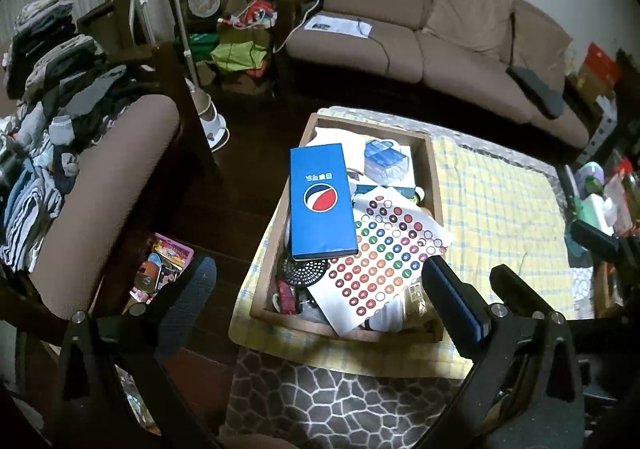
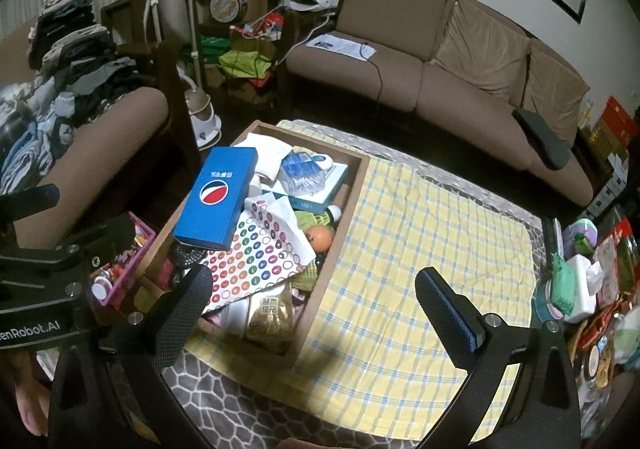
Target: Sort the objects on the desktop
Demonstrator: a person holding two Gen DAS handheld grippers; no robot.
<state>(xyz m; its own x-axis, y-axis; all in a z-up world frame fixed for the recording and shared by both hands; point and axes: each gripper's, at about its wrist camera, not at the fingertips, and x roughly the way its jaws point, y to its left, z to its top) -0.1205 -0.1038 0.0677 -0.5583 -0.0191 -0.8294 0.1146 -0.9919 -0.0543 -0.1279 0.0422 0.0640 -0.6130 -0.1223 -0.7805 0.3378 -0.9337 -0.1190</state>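
We are holding the left gripper (image 1: 316, 309) and the right gripper (image 2: 312, 309) with fingers spread apart and gripping nothing, both hovering above the near end of the table, presumably so we can survey the load before choosing a first pick. The wooden tray (image 2: 340, 225) is sitting on the left of the yellow checked cloth (image 2: 432, 249), heaped with a blue box (image 2: 218, 199) on top, a sticker sheet (image 2: 256, 261) and an orange ball (image 2: 320, 237). The cloth's right side is lying bare, likely the sorting area.
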